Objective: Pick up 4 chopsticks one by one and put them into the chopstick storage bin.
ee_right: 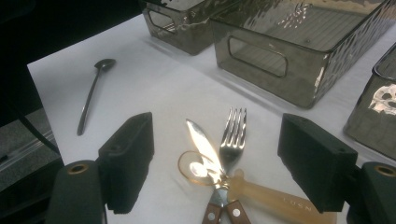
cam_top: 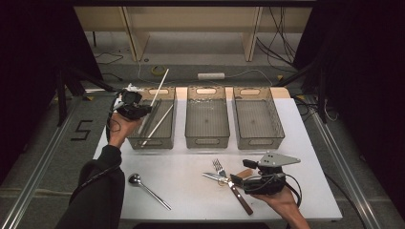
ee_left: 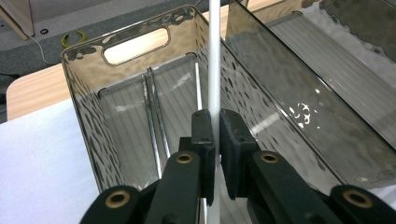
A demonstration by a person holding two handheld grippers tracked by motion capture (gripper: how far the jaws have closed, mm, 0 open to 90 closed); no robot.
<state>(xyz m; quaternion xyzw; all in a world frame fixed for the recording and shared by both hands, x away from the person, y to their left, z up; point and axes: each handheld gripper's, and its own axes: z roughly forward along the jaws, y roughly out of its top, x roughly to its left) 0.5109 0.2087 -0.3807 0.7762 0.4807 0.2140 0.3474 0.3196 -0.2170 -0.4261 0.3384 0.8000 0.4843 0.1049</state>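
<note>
Sorting cutlery into bins, early stage by the look of it. White table carries three smoky bins. Left bin holds one white chopstick, possibly metal rods too; middle bin and right bin are bare.

Left gripper clamps a second chopstick above the left bin.

Right gripper gapes over knife and fork.

Spoon unsorted.

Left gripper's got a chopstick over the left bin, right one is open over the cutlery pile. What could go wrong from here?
1. The left gripper pinches the white chopstick near its low end; most of it sticks up past the left bin, so it may pivot or land across the rim.
2. The knife, fork and amber-handled piece overlap between the open right gripper's jaws; closing could catch two at once.
</note>
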